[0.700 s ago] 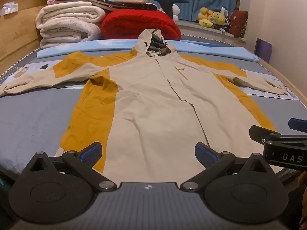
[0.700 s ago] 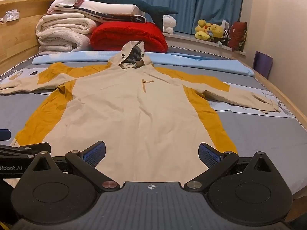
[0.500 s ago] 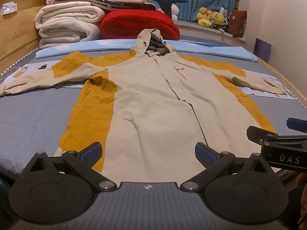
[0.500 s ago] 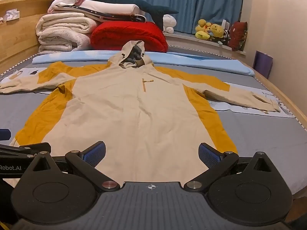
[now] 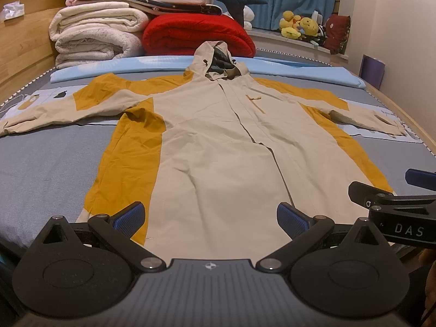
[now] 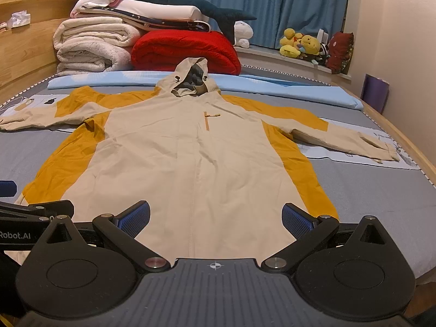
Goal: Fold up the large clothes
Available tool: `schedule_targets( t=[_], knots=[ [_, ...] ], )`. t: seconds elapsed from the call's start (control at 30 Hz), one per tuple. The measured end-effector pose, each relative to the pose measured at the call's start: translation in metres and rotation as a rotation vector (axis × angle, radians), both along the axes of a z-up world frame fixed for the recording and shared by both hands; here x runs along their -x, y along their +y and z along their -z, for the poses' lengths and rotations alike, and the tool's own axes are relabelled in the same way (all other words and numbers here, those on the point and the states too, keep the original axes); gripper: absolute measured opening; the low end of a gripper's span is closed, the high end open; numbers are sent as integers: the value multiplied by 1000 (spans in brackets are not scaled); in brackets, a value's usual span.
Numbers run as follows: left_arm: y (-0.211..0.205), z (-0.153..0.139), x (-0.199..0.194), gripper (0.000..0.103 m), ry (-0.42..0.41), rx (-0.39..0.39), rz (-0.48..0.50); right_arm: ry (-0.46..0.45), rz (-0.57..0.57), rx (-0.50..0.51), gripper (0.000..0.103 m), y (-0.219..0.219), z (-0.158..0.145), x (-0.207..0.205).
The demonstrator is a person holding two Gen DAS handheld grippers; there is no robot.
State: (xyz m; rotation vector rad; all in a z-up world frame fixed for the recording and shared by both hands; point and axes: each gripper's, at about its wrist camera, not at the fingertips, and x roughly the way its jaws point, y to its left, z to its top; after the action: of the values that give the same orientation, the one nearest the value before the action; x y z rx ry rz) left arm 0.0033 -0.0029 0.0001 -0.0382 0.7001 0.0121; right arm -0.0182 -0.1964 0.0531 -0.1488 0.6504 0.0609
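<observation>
Left wrist view shows a beige and mustard hooded jacket (image 5: 218,147) spread flat, front up, on a grey bed (image 5: 49,158). Its hood points toward the far end and both sleeves are stretched out sideways. The hem lies at the near edge of the bed, just ahead of the left hand-held gripper (image 5: 209,215), whose blue-padded fingers stand wide apart with nothing between them except a view of the fabric below. The pads hover above the hem; whether they touch it cannot be told. At the right edge of this view the right hand-held gripper (image 5: 395,190) appears from the side, close beside the left one.

Right wrist view looks up the same jacket (image 6: 196,158) from slightly further right. The right hand-held gripper (image 6: 215,218) is also fully spread and grips nothing, poised over the lower hem.

Beyond the hood lies a light blue mat (image 6: 272,87) across the bed. Behind it sit a rolled red blanket (image 6: 185,49), a stack of white folded bedding (image 6: 90,46), a dark blue shark plush (image 6: 190,0) and yellow stuffed toys (image 6: 299,43) before blue curtains (image 6: 272,2). A wooden bed frame (image 6: 21,54) runs along the left side.
</observation>
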Motion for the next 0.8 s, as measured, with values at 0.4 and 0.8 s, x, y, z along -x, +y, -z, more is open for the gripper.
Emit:
schedule_targets(
  t=[0.4,0.8],
  knots=[
    [0,0,0,103,0,1,-1,1,0,1,102,1,0,0],
    [13,3,-15,96,27,-79,15,-25,49,-31,94,-12,-4,-10]
  ],
)
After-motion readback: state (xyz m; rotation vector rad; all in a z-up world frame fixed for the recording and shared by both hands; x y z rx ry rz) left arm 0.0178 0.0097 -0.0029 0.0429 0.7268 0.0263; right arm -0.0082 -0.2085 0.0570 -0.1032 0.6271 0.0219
